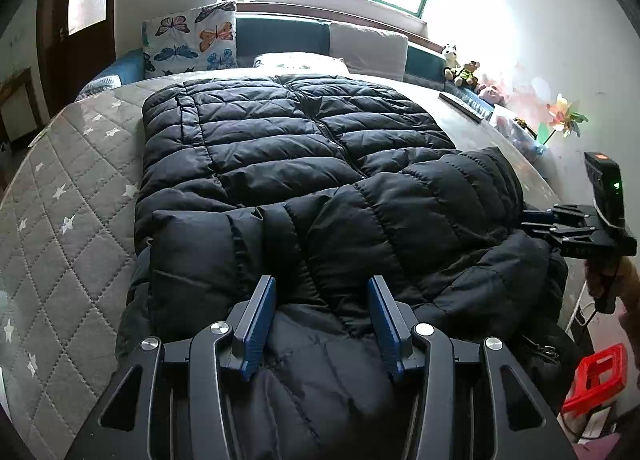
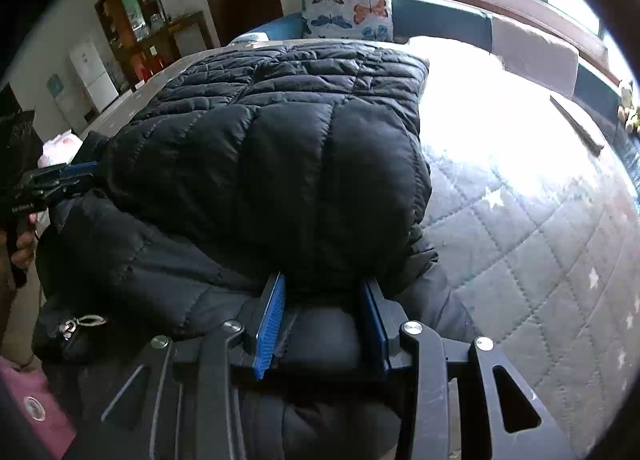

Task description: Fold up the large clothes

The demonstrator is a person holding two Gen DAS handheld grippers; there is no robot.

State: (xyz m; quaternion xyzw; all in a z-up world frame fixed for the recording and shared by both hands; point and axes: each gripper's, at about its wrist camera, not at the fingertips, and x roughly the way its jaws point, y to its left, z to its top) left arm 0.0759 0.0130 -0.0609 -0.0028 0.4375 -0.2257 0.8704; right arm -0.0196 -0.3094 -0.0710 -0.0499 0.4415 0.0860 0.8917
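A large black puffer jacket lies flat on the bed, zipper up, with one sleeve folded across its near part. It also shows in the right wrist view. My left gripper is open, its blue pads spread just above the jacket's near end. My right gripper is open at the jacket's near right edge, with fabric bulging between its pads. The right gripper also appears at the far right of the left wrist view.
The grey quilted mattress with white stars lies bare left of the jacket, and on the right. A butterfly pillow and cushions stand at the headboard. Plush toys and a pinwheel line the right wall. A red stool stands by the bed.
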